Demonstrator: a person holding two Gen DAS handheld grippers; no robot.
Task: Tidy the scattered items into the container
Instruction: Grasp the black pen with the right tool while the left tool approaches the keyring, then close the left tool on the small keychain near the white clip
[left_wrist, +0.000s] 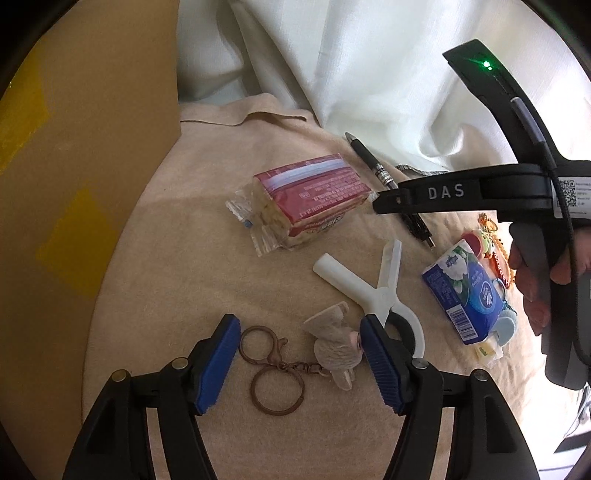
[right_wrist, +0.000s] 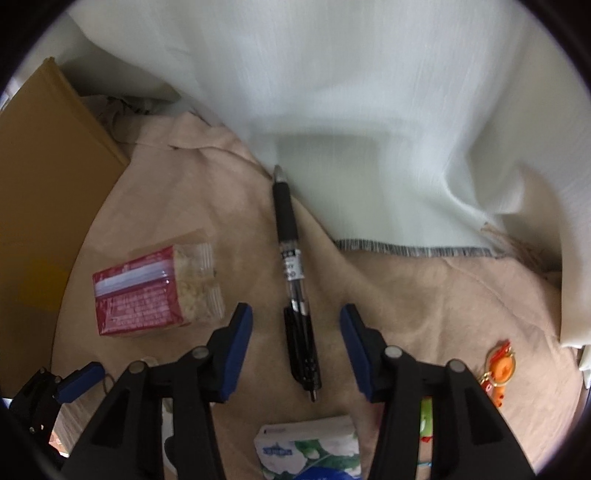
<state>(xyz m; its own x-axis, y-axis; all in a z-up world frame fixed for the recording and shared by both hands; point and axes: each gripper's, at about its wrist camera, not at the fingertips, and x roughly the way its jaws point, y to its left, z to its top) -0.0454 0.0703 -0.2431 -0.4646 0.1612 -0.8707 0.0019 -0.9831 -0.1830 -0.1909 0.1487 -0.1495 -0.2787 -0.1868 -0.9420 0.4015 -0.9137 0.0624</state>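
Two grippers spread wide | left gripper straddles bronze-ringed plush keychain on beige cloth | right gripper brackets black pen, aligned for pinching | brown cardboard box waits left

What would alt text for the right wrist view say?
The open right gripper straddles a black pen lying on a beige cloth. A red snack packet sits to the left; a white curtain hangs behind.

The tissue pack is cut off by the right wrist view's lower edge. The pen is partly hidden behind the right claw in the left wrist view. The colourful keychains are largely covered by the tissue pack and the hand.
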